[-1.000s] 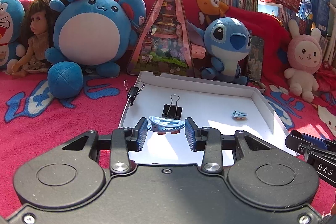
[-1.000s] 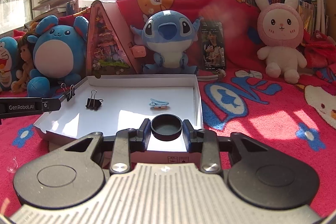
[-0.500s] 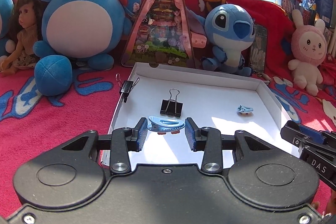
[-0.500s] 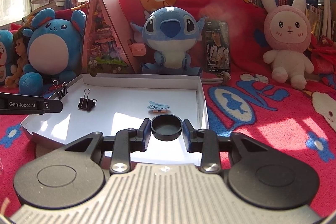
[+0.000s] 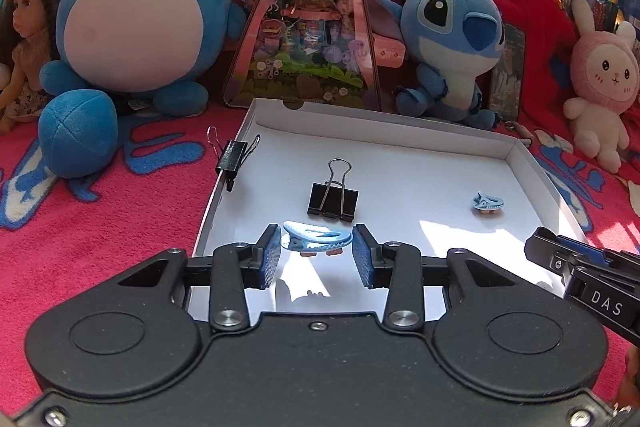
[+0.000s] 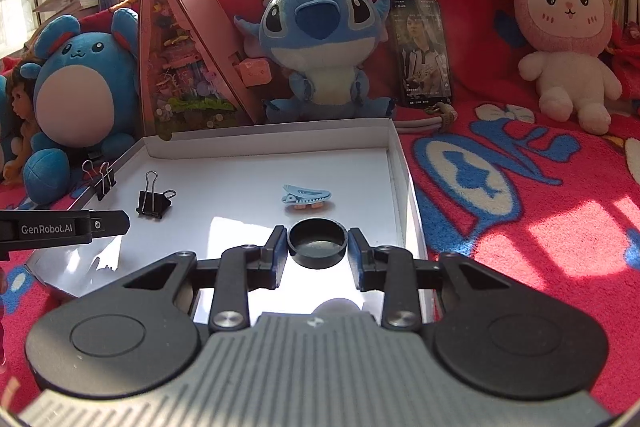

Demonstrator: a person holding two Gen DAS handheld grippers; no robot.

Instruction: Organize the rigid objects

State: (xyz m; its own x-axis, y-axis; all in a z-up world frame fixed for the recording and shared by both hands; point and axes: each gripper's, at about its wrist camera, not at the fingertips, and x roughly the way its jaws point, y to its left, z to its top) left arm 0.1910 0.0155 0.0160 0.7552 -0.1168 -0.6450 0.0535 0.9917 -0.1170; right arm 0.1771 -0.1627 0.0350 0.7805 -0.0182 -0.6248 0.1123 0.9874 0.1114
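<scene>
- Left gripper (image 5: 316, 253) clamps a blue clip (image 5: 317, 241) over the tray's (image 5: 532, 167) 7 o'clock corner; a slanted grip could flick it out.
- Right gripper (image 6: 317, 253) pinches a black cap (image 6: 317, 243) above the tray's 5 o'clock edge; released there, it may roll off.

The left gripper (image 5: 317, 251) grips a light-blue hair clip (image 5: 317, 239) between its jaws above the white tray (image 5: 532, 167), where a black binder clip (image 5: 333, 202) and another hair clip (image 5: 486, 202) lie.
</scene>
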